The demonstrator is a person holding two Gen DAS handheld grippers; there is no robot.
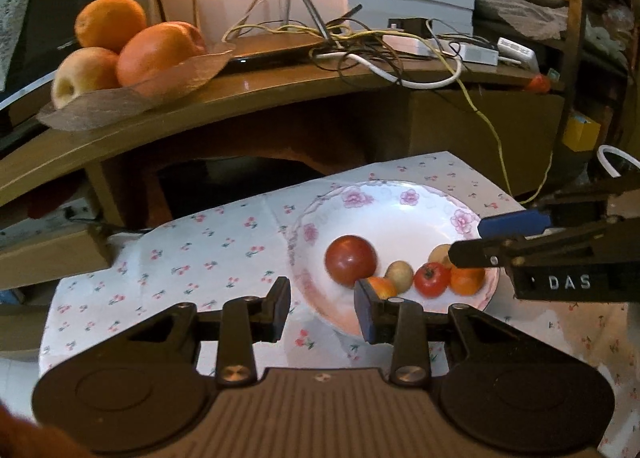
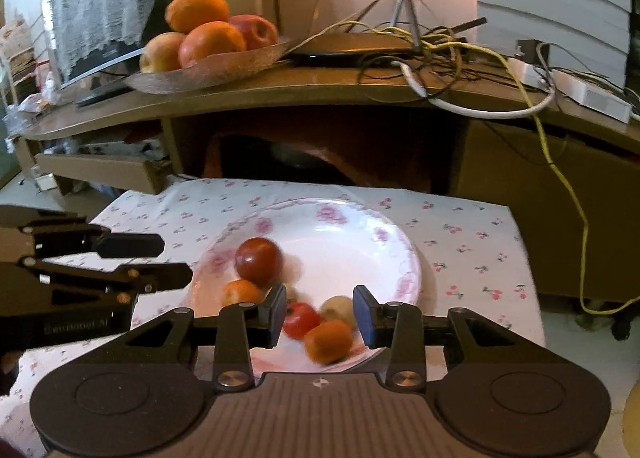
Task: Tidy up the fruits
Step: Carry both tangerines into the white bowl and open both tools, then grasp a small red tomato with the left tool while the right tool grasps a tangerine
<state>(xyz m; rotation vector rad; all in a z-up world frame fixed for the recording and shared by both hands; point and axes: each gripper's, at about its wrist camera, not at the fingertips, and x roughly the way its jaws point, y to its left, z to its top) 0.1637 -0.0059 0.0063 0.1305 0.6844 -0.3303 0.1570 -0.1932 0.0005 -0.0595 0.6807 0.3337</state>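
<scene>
A white plate with pink flowers [image 1: 384,201] [image 2: 360,225] sits on a cherry-print cloth. It holds a dark red apple [image 1: 351,259] [image 2: 258,261], a red tomato [image 1: 431,278] [image 2: 301,320], small oranges [image 1: 466,281] [image 2: 329,341] and pale round fruits [image 1: 400,274] [image 2: 338,309]. My left gripper [image 1: 323,308] is open and empty over the plate's left rim. My right gripper [image 2: 320,316] is open and empty, low over the front fruits. Each gripper shows in the other's view, the right one [image 1: 472,240] and the left one [image 2: 172,260].
A leaf-shaped tray [image 1: 132,95] [image 2: 208,71] with oranges and apples stands on the wooden shelf [image 1: 280,81] behind. Tangled cables [image 1: 380,45], adapters and a dark flat device lie on the shelf. A yellow cable [image 2: 568,193] hangs down at the right.
</scene>
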